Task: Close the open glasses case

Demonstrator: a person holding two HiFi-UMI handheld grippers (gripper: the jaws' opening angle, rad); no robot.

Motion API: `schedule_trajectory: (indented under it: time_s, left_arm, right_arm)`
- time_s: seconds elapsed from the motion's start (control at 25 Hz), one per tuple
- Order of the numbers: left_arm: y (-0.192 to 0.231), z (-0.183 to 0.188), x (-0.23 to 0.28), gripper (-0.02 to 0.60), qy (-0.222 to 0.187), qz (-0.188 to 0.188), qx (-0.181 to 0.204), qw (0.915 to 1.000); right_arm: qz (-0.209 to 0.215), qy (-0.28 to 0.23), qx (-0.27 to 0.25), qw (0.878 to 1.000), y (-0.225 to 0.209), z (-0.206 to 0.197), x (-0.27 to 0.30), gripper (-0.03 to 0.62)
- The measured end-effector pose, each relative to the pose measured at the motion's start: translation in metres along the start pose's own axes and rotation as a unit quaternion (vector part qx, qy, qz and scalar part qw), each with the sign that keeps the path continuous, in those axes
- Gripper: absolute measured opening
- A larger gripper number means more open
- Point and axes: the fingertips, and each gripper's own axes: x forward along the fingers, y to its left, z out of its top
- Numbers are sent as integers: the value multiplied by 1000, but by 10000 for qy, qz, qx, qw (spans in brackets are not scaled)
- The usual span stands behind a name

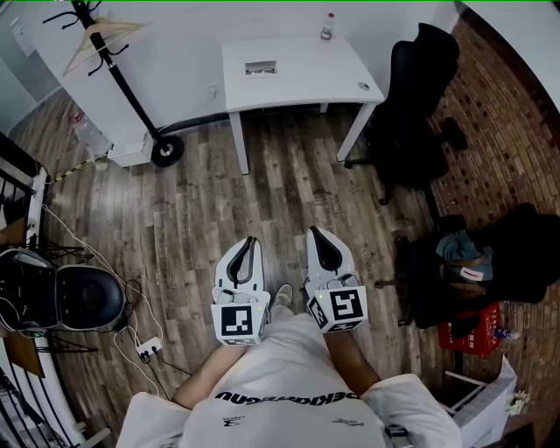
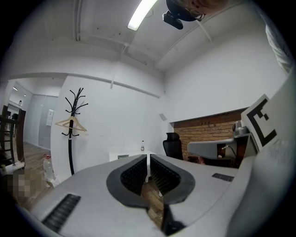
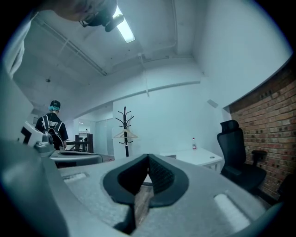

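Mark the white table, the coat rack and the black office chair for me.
white table (image 1: 306,74): head view, bare part of the tabletop.
coat rack (image 1: 126,83): head view, middle of its black pole.
black office chair (image 1: 424,61): head view, on the backrest.

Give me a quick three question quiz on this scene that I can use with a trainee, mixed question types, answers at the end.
1. True or false: the left gripper and the right gripper are both shut and empty.
2. What stands at the far edge of the white table? A: a bottle. B: a desk lamp. C: a laptop.
3. Fill in: the coat rack carries a single ____.

Key: 1 true; 2 A; 3 hanger.
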Motion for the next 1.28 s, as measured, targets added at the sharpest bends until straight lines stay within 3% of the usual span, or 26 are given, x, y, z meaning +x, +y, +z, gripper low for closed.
schedule_trajectory:
  time_s: [0.24,0.64,0.96,1.28]
  left_arm:
    - [-10,1,45,17,-117,-180,151,9997]
    - [9,-8,81,17,155,318,229,9991]
    - [20,-15,123,17,191,335,120,9992]
    - [44,-21,198,17,150,364,-77,9992]
  right_arm:
    - [232,-80,-39,9997,-29,3,42,-2]
    - [362,157,32,9992,-56,-6,74,-2]
    - [344,253,-27,9991,-77,-12,112,-2]
    - [420,333,-177,9984,-103,-13,181,-2]
